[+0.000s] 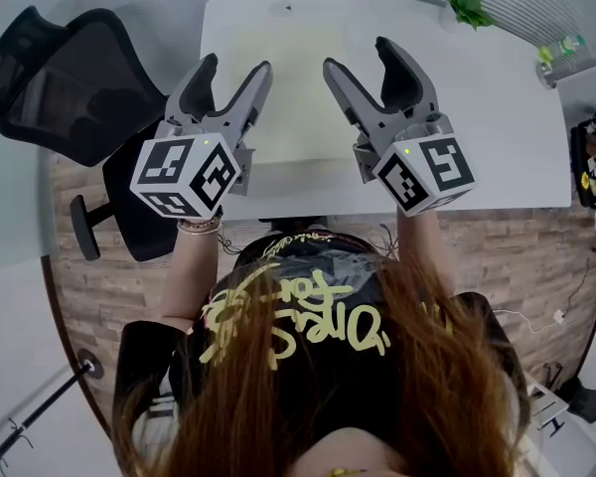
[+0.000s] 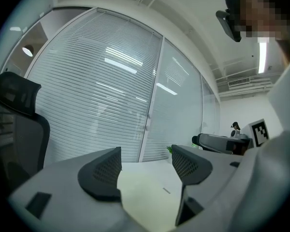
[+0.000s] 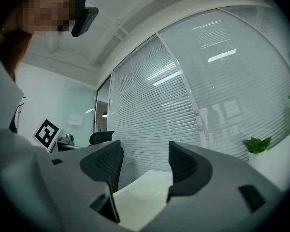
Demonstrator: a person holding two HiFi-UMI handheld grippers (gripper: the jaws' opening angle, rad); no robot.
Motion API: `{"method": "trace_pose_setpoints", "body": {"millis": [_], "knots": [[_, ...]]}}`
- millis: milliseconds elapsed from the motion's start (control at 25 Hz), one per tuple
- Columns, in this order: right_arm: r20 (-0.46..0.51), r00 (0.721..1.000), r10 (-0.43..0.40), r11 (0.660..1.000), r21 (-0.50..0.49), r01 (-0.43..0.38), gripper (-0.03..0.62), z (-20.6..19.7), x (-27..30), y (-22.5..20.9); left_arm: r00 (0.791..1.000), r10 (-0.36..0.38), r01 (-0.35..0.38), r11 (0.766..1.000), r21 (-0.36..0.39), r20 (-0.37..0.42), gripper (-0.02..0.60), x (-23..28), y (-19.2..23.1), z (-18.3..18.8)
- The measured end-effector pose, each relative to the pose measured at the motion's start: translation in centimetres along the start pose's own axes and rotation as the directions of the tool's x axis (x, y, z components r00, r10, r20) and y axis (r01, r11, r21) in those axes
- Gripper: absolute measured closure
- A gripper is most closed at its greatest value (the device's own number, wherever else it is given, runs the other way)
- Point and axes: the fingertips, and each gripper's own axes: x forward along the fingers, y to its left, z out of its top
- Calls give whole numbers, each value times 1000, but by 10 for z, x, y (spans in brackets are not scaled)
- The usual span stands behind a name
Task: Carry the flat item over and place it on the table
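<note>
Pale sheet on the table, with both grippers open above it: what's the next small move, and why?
Probably draw both grippers back. The pale sheet already lies flat on the white table, and the left gripper and right gripper hang open and empty above its near part.

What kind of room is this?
It looks like an office or meeting room. There is a white table, a black office chair beside it, and a glass wall covered by slatted blinds. A small green plant sits on the table.
</note>
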Motion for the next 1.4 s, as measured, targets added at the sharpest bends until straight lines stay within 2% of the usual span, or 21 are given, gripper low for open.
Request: {"method": "trace_pose_setpoints", "body": {"millis": [80,120,200,400,560,720,840,1040,1400], "knots": [[1,1000,-8,1000,-8,8,364,-1,-2,2,1000,-9,9,1000,-4,5,280,0,-2,1],[2,1000,-13,1000,-15,13,390,-1,-2,2,1000,-13,13,1000,-5,6,296,-1,-3,1],[3,1000,-19,999,-37,19,390,-3,-2,4,1000,-11,11,1000,0,8,306,-1,-3,1],[5,1000,-20,997,-73,20,442,-4,-2,8,1000,-3,2,1000,9,21,396,-2,-5,2],[20,999,-26,998,-50,27,533,-2,-4,7,1000,-8,8,1000,7,26,443,-3,-8,3],[28,998,-48,998,-35,49,562,0,-7,-1,999,0,0,1000,10,33,512,-6,-7,5],[32,998,-46,999,-8,47,578,0,-9,-3,999,2,-3,1000,11,39,536,-8,-7,6],[37,998,-48,998,-29,49,589,1,-10,-2,999,9,-9,1000,10,38,588,-8,-5,5],[41,998,-39,999,-19,40,591,0,-12,-2,1000,-7,6,1000,20,28,588,-8,-7,3]]}}
